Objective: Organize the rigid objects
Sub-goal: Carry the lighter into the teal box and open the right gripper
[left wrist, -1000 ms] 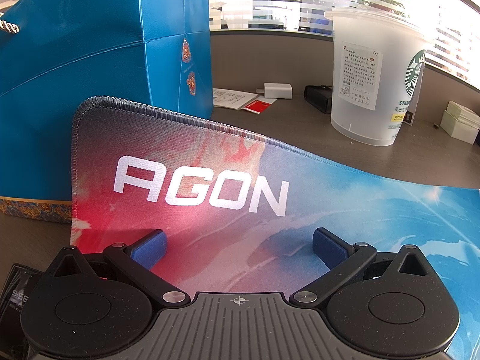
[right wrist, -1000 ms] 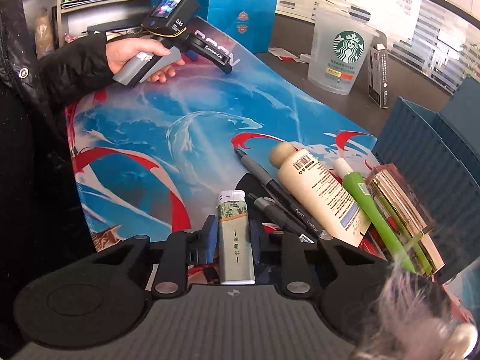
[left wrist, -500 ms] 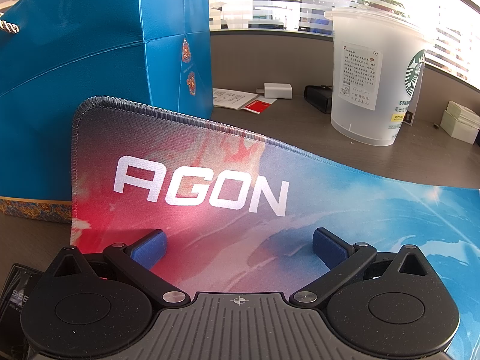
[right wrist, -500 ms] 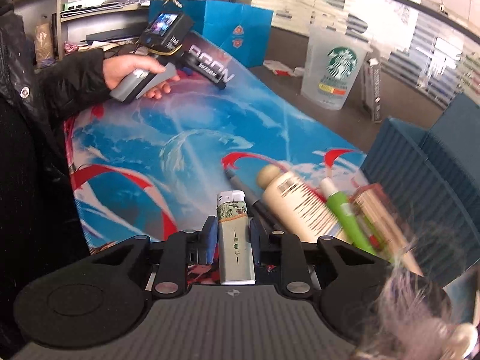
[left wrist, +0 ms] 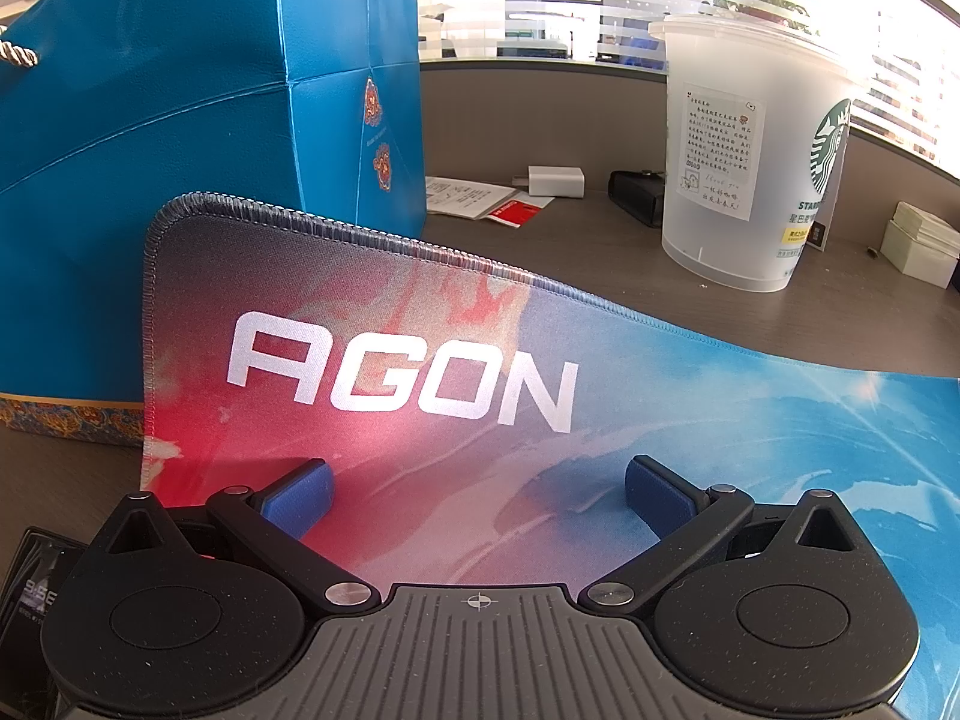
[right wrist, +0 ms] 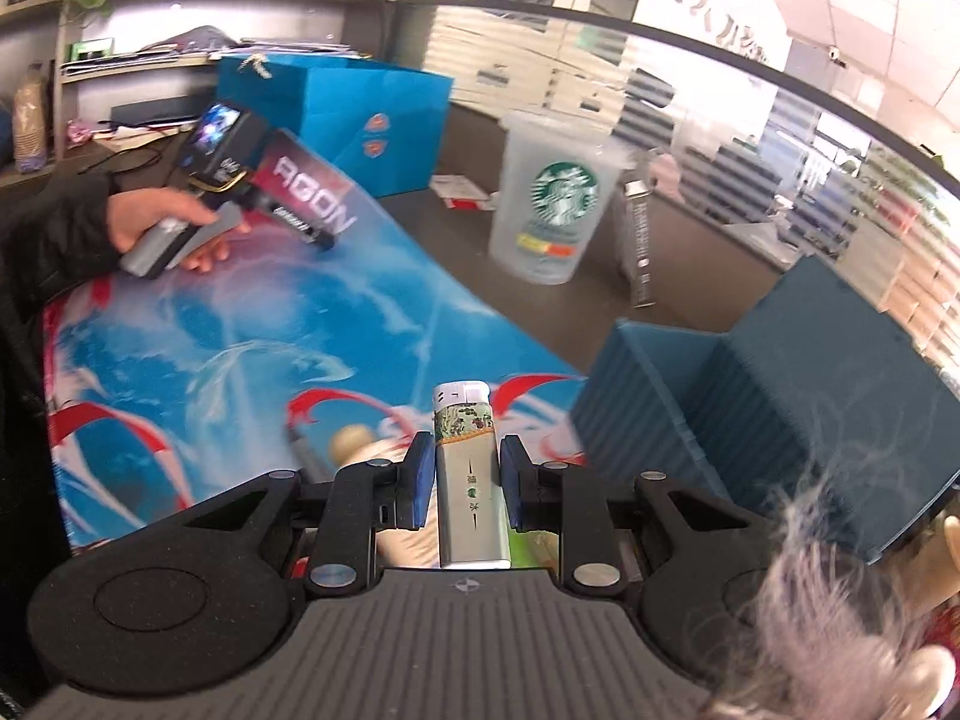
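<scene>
Lighter (right wrist: 469,474) clamped in right tool (right wrist: 463,477), beside bin's edge (right wrist: 651,354)

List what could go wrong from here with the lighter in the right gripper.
1. The right gripper pinches the lighter only by its narrow sides, with much of its length sticking out past the fingertips; a quick swing might twist or slip it.
2. The blue storage box stands close on the right; the lighter's protruding top could clip its wall on the way in.
3. The view is motion-blurred, so speed may spoil aim.
</scene>
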### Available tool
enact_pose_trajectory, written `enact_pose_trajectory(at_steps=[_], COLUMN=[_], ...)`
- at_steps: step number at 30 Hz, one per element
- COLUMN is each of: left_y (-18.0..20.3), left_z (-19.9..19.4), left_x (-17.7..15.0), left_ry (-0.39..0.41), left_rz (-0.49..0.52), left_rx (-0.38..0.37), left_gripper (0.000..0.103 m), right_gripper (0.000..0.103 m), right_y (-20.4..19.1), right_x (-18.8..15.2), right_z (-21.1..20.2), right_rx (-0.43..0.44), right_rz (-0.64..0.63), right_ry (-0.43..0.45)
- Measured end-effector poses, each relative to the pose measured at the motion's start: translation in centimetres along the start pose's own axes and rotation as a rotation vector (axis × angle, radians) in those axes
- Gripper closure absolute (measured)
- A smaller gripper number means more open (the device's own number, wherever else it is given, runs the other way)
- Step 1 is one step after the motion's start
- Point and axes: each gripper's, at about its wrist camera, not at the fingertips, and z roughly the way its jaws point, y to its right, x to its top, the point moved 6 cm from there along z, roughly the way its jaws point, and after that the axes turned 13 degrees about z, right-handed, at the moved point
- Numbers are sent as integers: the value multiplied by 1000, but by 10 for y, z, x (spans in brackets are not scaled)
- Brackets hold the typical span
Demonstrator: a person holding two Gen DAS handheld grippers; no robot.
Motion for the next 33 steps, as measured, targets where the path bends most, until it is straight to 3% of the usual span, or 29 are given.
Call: enact_pose_trajectory(at_steps=[17, 33], left_y=[0, -1], left_z=[0, 0], left_x=[0, 0], left_ry=[-1, -3], left_rz=[-3, -8], left_rx=[4, 11], left_gripper=[0, 0], right_gripper=[81, 81], right_y=[90, 143], right_x=[48, 55], right_z=[21, 92], right_rx=[-81, -84], right_rz=[16, 14], right_ry=[8, -124])
